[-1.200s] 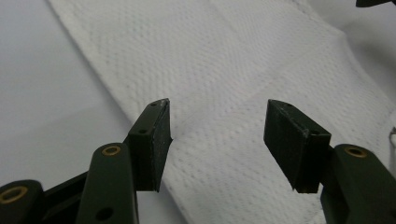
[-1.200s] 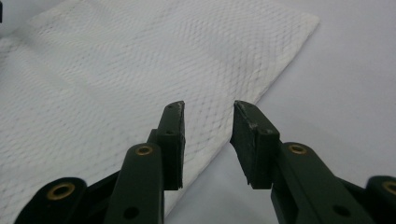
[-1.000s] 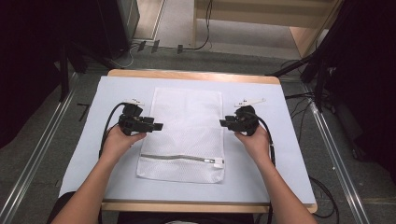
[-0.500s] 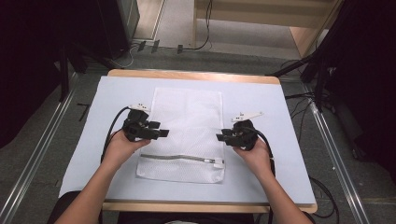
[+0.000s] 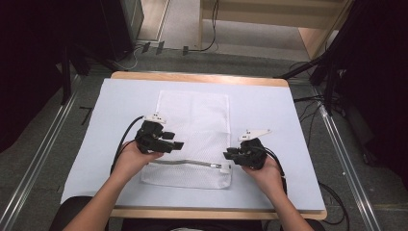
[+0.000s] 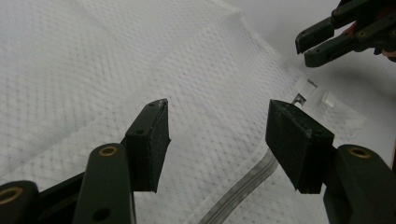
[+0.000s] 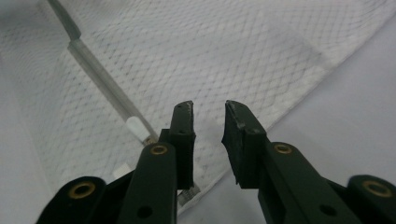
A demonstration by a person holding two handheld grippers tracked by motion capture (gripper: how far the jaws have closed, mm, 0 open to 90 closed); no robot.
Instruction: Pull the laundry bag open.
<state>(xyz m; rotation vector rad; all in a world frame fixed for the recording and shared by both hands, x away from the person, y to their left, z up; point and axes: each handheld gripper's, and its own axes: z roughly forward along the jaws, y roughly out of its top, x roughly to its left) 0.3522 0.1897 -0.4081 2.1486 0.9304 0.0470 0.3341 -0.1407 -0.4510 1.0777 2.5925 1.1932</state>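
A white mesh laundry bag (image 5: pixel 197 125) lies flat on the pale table cover (image 5: pixel 279 115). Its grey zipper (image 5: pixel 187 162) runs across the near end, with the pull (image 5: pixel 222 167) at the right. My left gripper (image 5: pixel 177 142) hovers over the bag's left side just above the zipper; its jaws stand wide open over bare mesh (image 6: pixel 218 105). My right gripper (image 5: pixel 227 155) is at the bag's right edge beside the pull. Its jaws (image 7: pixel 208 105) have just been closing to a narrow gap with nothing between them. The pull (image 7: pixel 136 127) lies just left of them.
The table's wooden edge (image 5: pixel 202 77) borders the cover at the far side. Cables trail from both grippers toward the person. Metal rails (image 5: pixel 43 159) and dark drapes flank the table, and more cables lie on the floor beyond it.
Both hands have slid along the bag's sides toward the near end and its zipper. The right gripper's jaws have narrowed.
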